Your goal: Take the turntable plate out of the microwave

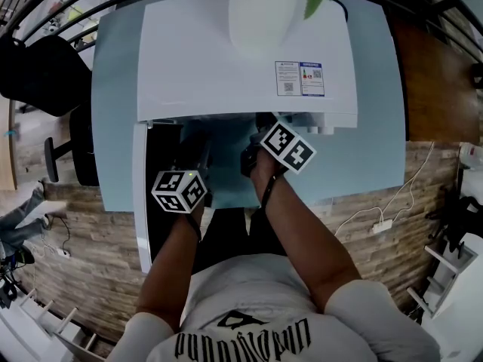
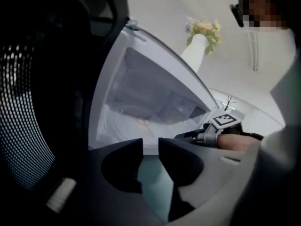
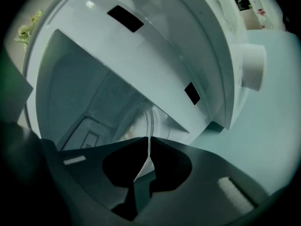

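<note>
The white microwave (image 1: 241, 59) stands on a light blue table (image 1: 373, 127) with its door (image 1: 140, 202) swung open to the left. The glass turntable plate (image 2: 127, 126) lies inside the cavity and also shows in the right gripper view (image 3: 141, 121). My right gripper (image 3: 149, 142) reaches into the cavity's mouth, and its jaws are shut on the plate's thin near rim. My left gripper (image 2: 150, 146) hovers just outside the opening, beside the door. It is open, with only the table showing between its fingers. In the head view the microwave's top hides both sets of jaws.
A white vase (image 1: 260, 10) with flowers stands on the microwave's top. The dark door panel (image 2: 33, 126) is close on the left gripper's left. A black chair (image 1: 38, 74) stands left of the table, and a cable with a power strip (image 1: 381, 225) lies on the wooden floor at the right.
</note>
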